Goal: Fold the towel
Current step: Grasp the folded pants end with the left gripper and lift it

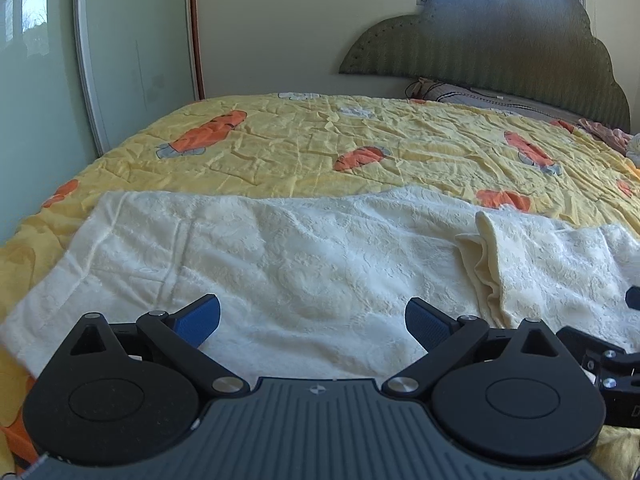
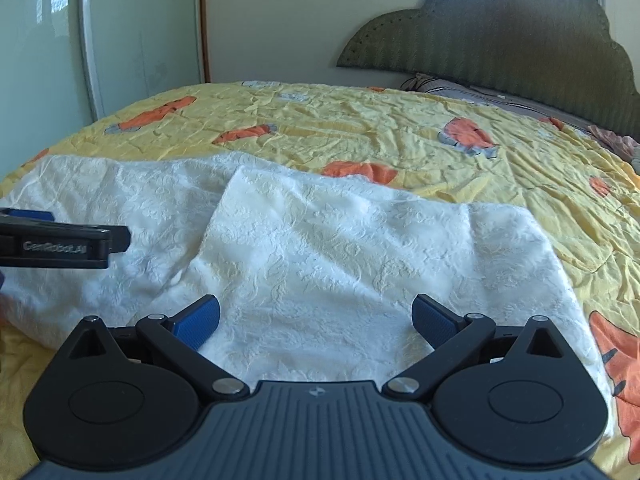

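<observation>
A cream-white textured towel (image 1: 280,264) lies spread across the near part of the bed, with a fold or flap turned over toward its right side (image 1: 488,264). In the right wrist view the same towel (image 2: 352,256) shows that flap lying over the rest, its corner pointing away. My left gripper (image 1: 312,320) hovers open just above the towel's near edge, nothing between its blue pads (image 1: 200,320). My right gripper (image 2: 316,320) is open too, over the folded part. The left gripper (image 2: 60,242) shows from the side at the left of the right wrist view.
The bed carries a yellow quilt (image 1: 304,140) with orange carrot prints. A green scalloped headboard (image 1: 500,40) and a pillow (image 1: 460,94) stand at the far right. A glass wardrobe door (image 1: 60,60) lines the left side. Pink cloth (image 1: 608,132) lies at the far right.
</observation>
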Available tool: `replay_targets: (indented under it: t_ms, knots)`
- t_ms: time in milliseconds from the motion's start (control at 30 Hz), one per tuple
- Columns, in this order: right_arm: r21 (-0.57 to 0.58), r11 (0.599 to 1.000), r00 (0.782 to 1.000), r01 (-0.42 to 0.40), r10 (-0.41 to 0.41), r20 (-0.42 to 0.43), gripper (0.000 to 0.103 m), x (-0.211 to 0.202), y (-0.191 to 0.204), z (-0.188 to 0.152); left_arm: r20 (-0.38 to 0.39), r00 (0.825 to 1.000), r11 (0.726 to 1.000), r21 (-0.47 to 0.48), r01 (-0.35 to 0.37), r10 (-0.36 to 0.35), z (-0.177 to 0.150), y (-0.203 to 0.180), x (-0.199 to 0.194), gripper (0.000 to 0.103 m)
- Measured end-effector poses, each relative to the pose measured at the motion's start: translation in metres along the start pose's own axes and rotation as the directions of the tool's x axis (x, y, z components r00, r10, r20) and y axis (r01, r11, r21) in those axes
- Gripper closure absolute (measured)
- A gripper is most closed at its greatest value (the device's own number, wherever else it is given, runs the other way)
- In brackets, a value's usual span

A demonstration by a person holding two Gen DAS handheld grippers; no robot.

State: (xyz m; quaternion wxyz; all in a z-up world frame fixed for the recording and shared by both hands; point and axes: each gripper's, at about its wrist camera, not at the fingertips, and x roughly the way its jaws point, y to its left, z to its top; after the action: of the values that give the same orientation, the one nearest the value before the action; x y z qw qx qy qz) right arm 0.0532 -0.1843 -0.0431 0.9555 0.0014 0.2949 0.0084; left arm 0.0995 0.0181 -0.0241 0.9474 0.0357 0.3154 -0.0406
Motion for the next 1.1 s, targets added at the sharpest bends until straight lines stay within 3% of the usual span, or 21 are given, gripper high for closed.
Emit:
replay_targets:
  t_ms: [67,133,233,333,433,533,633,700,767,867,933,967,1000,1100]
  knots:
    - [-0.118,0.993,0.995,-0.014,0.025,0.093,0.0,-0.016,0.021,0.006,0.007,1.0,1.0,-0.009,-0.026,0.026,0.002,0.016,-0.014,0.003]
    - [-0.281,0.96,0.986,-0.014,0.06,0.153,0.0,-0.029,0.052,0.008,0.003,0.998,0.998,-0.035,-0.06,0.061,0.004,0.037,-0.027,0.003]
    - [-0.526,0.848,0.958,-0.055,0.193,0.211,0.0,-0.043,0.108,-0.001,-0.02,0.992,0.986,-0.104,-0.129,0.127,0.007,0.076,-0.045,0.003]
    - [-0.705,0.7,0.929,-0.111,0.326,0.177,0.0,-0.049,0.16,-0.013,-0.063,0.982,0.96,-0.207,-0.189,0.179,0.008,0.119,-0.058,0.003]
    - [-0.81,0.577,0.904,-0.104,0.395,0.165,0.001,-0.049,0.203,-0.024,-0.122,0.98,0.924,-0.334,-0.188,0.156,0.006,0.159,-0.061,0.004]
    - [-0.859,0.508,0.903,-0.06,0.394,0.17,0.004,-0.04,0.233,-0.03,-0.172,0.982,0.885,-0.439,-0.152,0.083,0.001,0.186,-0.056,0.005]
    - [-0.877,0.478,0.913,-0.047,0.376,0.156,0.006,-0.031,0.251,-0.031,-0.199,0.979,0.838,-0.541,-0.068,-0.049,-0.008,0.2,-0.044,0.005]
    - [-0.887,0.458,0.92,-0.056,0.368,0.133,0.017,-0.028,0.256,-0.033,-0.205,0.967,0.787,-0.616,-0.009,-0.149,-0.015,0.206,-0.034,0.005]
    - [-0.896,0.435,0.928,-0.084,0.362,0.089,0.04,-0.021,0.263,-0.033,-0.201,0.951,0.728,-0.685,0.037,-0.237,-0.022,0.211,-0.024,0.005]
    - [-0.914,0.399,0.931,-0.071,0.355,0.082,0.061,-0.013,0.274,-0.038,-0.172,0.95,0.689,-0.723,0.059,-0.262,-0.024,0.214,-0.023,0.003]
    - [-0.926,0.375,0.93,-0.051,0.355,0.093,0.076,-0.01,0.28,-0.04,-0.139,0.939,0.632,-0.769,0.098,-0.314,-0.027,0.219,-0.02,0.003]
    - [-0.924,0.38,0.928,-0.044,0.358,0.103,0.081,-0.008,0.281,-0.04,-0.118,0.928,0.598,-0.791,0.127,-0.353,-0.028,0.221,-0.018,0.003]
    - [-0.91,0.412,0.925,-0.048,0.362,0.115,0.081,-0.008,0.279,-0.035,-0.103,0.918,0.576,-0.804,0.15,-0.383,-0.027,0.222,-0.014,0.003]
    - [-0.81,0.558,0.909,-0.182,0.41,0.079,0.082,-0.012,0.261,-0.004,-0.06,0.907,0.543,-0.817,0.194,-0.416,-0.024,0.221,-0.005,0.003]
